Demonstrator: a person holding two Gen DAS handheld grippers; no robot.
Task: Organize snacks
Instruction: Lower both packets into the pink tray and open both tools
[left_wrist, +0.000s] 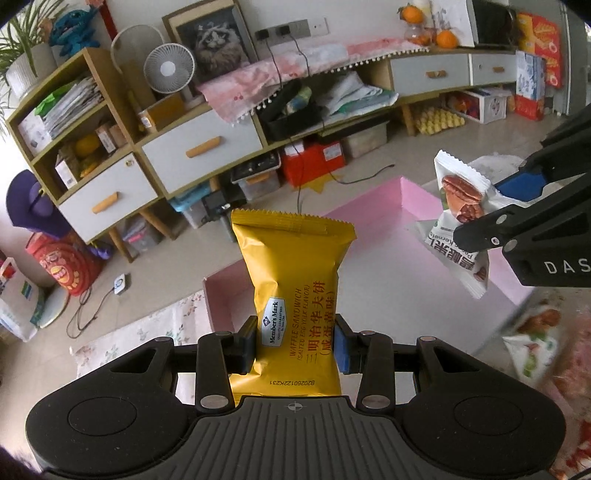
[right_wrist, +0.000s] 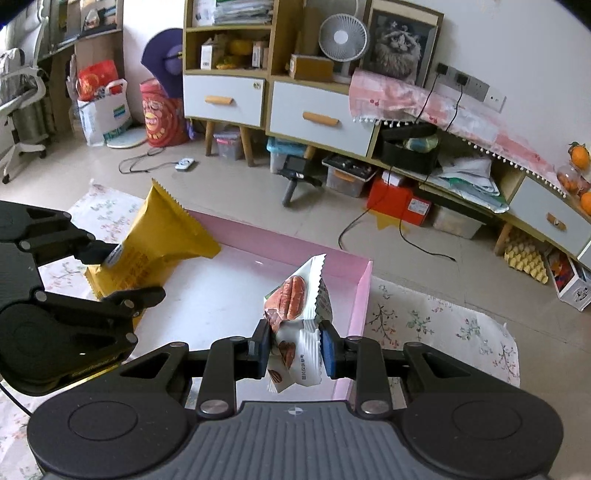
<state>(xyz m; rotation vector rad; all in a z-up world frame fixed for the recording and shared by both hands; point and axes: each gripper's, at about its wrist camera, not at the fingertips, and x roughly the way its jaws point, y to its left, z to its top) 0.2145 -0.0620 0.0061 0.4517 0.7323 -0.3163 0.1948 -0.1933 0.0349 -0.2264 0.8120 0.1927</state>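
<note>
My left gripper (left_wrist: 294, 345) is shut on a yellow waffle sandwich packet (left_wrist: 291, 273), which stands upright between its pads over the near wall of the pink box (left_wrist: 410, 195). My right gripper (right_wrist: 294, 349) is shut on a white pecan snack packet (right_wrist: 299, 317), held above the right part of the pink box (right_wrist: 364, 291). In the left wrist view the right gripper (left_wrist: 491, 210) comes in from the right with the pecan packet (left_wrist: 461, 206). In the right wrist view the left gripper (right_wrist: 122, 273) holds the yellow packet (right_wrist: 162, 236) at the left.
The pink box rests on a floral cloth (right_wrist: 436, 317) on the floor. More snack packets (left_wrist: 535, 339) lie at the right on the cloth. A long low cabinet (right_wrist: 317, 114) with drawers lines the far wall, with storage boxes (right_wrist: 399, 203) and cables beneath it.
</note>
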